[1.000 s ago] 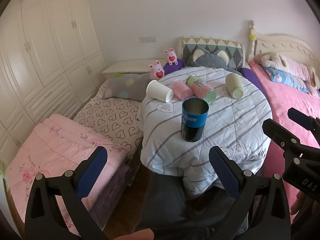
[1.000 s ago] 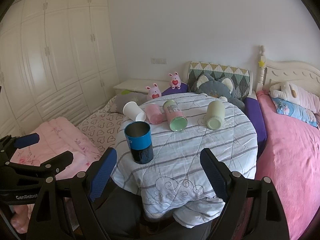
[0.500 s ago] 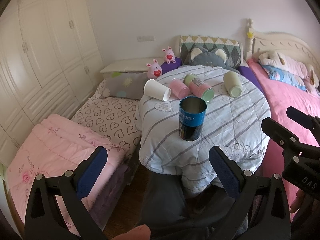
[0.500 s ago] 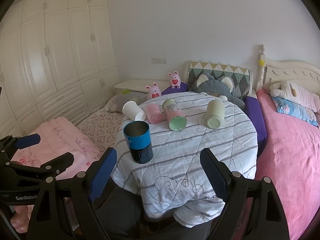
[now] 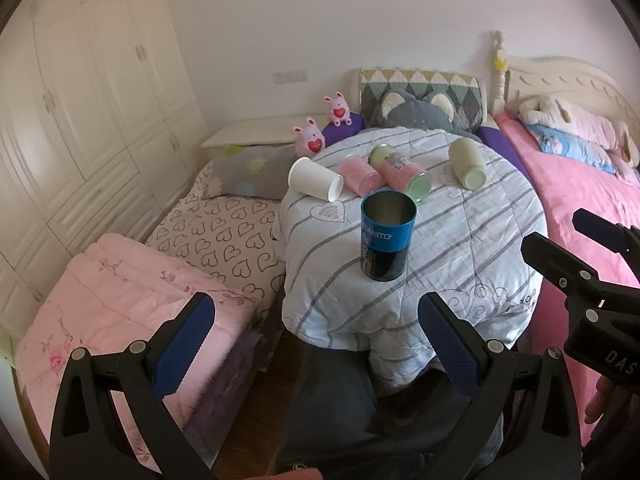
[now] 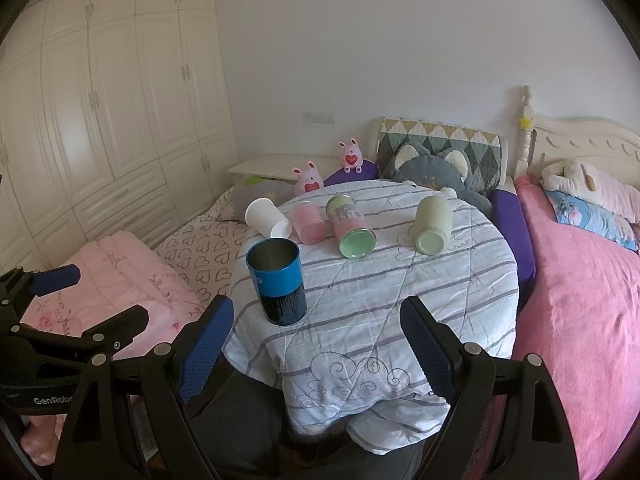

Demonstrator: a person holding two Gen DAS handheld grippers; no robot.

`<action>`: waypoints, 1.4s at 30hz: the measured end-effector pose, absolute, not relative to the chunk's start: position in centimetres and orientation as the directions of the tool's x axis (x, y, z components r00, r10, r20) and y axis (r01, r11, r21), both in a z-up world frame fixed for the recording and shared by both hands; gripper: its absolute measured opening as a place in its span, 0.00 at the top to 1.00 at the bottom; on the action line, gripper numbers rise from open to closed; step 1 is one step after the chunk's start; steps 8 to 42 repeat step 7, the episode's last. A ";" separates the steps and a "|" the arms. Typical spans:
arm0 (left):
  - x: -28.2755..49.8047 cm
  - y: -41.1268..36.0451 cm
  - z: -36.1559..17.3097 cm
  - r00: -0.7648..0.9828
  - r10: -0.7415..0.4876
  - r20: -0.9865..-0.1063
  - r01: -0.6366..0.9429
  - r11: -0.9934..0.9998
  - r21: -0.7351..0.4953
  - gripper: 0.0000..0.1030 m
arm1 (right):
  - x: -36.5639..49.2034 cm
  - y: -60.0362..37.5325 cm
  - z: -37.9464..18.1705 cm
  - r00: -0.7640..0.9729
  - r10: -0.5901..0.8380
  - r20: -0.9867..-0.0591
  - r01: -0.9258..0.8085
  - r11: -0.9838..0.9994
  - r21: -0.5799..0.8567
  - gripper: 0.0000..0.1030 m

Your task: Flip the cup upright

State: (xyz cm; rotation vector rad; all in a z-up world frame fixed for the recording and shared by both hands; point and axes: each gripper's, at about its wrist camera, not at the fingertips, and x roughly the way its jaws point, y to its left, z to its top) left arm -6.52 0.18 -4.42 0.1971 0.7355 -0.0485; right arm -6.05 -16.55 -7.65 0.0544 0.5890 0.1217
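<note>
A blue metal cup (image 5: pixel 387 236) (image 6: pixel 277 280) stands upright on the round table (image 5: pixel 472 248) (image 6: pixel 400 292) with a striped cloth. Behind it lie a white cup (image 5: pixel 315 179) (image 6: pixel 268 218), a pink cup (image 5: pixel 360 176) (image 6: pixel 307 222), a pink cup with a green base (image 5: pixel 400 173) (image 6: pixel 350 224) and a pale green cup (image 5: pixel 467 163) (image 6: pixel 431 224), all on their sides. My left gripper (image 5: pixel 316 340) (image 6: pixel 80 300) is open and empty, short of the table's near edge. My right gripper (image 6: pixel 316 344) (image 5: pixel 576 240) is open and empty, also before the near edge.
A pink bed (image 6: pixel 580 300) lies to the right of the table. A folded pink quilt (image 5: pixel 120 304) and a heart-patterned mattress (image 5: pixel 224 232) lie to the left. A grey plush pillow (image 6: pixel 436 168) and two pink toy rabbits (image 5: pixel 310 142) sit behind the table. White wardrobes (image 6: pixel 100 120) fill the left wall.
Both grippers have drawn back slightly from the table and stayed open. The cups have not moved.
</note>
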 end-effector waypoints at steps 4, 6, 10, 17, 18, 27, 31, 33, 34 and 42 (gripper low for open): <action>-6.4 0.2 -4.5 0.739 0.019 -0.674 0.117 0.981 0.156 0.00 | -5.9 -16.6 -7.8 0.822 0.131 -0.554 -0.100 0.991 0.086 0.16; -6.2 0.2 -4.6 0.736 0.017 -0.677 0.120 0.981 0.155 0.00 | -5.8 -16.6 -8.0 0.820 0.132 -0.557 -0.101 0.991 0.086 0.16; -6.0 0.2 -4.7 0.734 0.015 -0.679 0.123 0.980 0.155 0.00 | -5.8 -16.6 -8.1 0.819 0.132 -0.559 -0.101 0.991 0.086 0.16; -6.0 0.2 -4.7 0.734 0.015 -0.679 0.123 0.980 0.155 0.00 | -5.8 -16.6 -8.1 0.819 0.132 -0.559 -0.101 0.991 0.086 0.16; -6.0 0.2 -4.7 0.734 0.015 -0.679 0.123 0.980 0.155 0.00 | -5.8 -16.6 -8.1 0.819 0.132 -0.559 -0.101 0.991 0.086 0.16; -6.0 0.2 -4.7 0.734 0.015 -0.679 0.123 0.980 0.155 0.00 | -5.8 -16.6 -8.1 0.819 0.132 -0.559 -0.101 0.991 0.086 0.16; -6.0 0.2 -4.7 0.734 0.015 -0.679 0.123 0.980 0.155 0.00 | -5.8 -16.6 -8.1 0.819 0.132 -0.559 -0.101 0.991 0.086 0.16; -6.0 0.2 -4.7 0.734 0.015 -0.679 0.123 0.980 0.155 0.00 | -5.8 -16.6 -8.1 0.819 0.132 -0.559 -0.101 0.991 0.086 0.16; -6.0 0.2 -4.7 0.734 0.015 -0.679 0.123 0.980 0.155 0.00 | -5.8 -16.6 -8.1 0.819 0.132 -0.559 -0.101 0.991 0.086 0.16; -6.0 0.2 -4.7 0.734 0.015 -0.679 0.123 0.980 0.155 0.00 | -5.8 -16.6 -8.1 0.819 0.132 -0.559 -0.101 0.991 0.086 0.16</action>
